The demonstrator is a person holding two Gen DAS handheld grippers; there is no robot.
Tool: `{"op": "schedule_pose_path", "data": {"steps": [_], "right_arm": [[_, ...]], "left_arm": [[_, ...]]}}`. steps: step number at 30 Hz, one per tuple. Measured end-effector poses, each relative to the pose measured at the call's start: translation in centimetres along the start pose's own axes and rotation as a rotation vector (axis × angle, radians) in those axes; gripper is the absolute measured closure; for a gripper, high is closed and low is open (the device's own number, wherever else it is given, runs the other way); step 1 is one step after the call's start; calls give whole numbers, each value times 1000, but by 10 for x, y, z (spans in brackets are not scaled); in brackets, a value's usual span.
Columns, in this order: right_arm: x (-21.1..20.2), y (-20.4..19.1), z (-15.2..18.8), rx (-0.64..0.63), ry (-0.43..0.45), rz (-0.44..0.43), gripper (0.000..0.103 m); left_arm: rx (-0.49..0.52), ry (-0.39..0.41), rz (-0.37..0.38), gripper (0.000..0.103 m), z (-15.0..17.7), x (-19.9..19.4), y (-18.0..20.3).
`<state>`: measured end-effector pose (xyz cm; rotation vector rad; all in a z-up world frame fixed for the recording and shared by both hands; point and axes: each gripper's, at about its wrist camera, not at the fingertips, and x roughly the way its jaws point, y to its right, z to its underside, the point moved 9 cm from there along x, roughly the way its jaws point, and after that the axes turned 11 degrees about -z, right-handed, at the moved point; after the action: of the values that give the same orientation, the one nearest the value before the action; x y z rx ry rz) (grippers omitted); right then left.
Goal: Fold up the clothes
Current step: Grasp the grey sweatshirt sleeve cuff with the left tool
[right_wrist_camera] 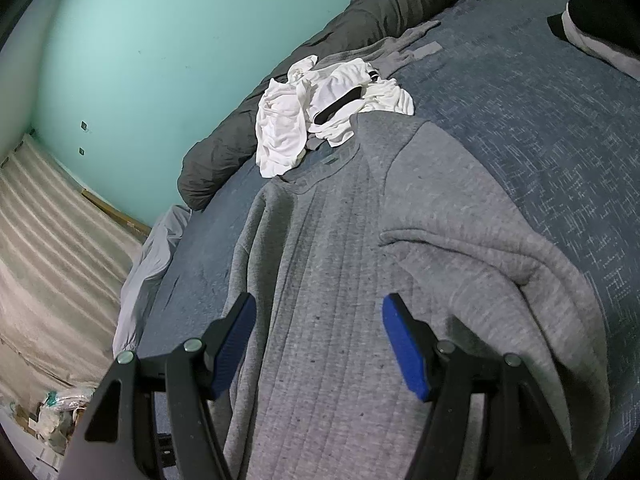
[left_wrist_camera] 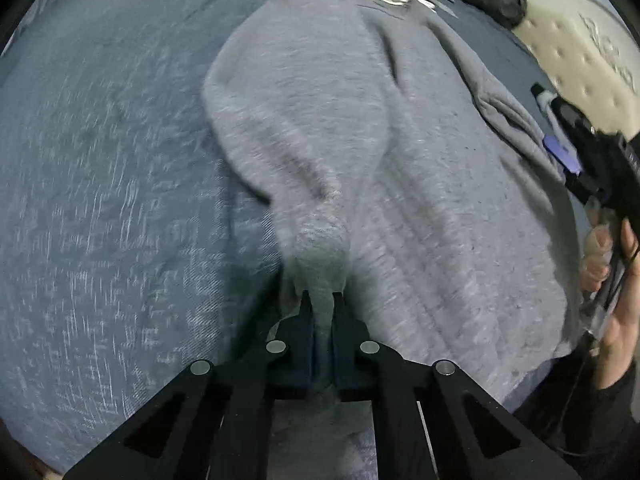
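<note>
left claw pinches sweater sleeve | right claw wide, empty | white clothes

I saw a blue woven bedspread, a dark grey rolled duvet and a turquoise wall.

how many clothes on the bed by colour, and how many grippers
grey sweater: 1
white clothes pile: 1 heap, items inside can't be separated
left gripper, shut on the sweater's sleeve: 1
right gripper, open: 1
total: 4
</note>
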<state>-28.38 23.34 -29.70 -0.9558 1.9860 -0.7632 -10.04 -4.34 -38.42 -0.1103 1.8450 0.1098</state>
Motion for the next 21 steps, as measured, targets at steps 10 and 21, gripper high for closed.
{"op": "schedule_pose_path", "data": {"steps": [10,21], "right_arm": [[-5,5,-4,26,13,-4,36],[3,4,1,18,-5,2,36]], "left_arm": [[109,125,-368,97,-82,-73,-90],[144,76,-480,94,-85,-19,-93]]}}
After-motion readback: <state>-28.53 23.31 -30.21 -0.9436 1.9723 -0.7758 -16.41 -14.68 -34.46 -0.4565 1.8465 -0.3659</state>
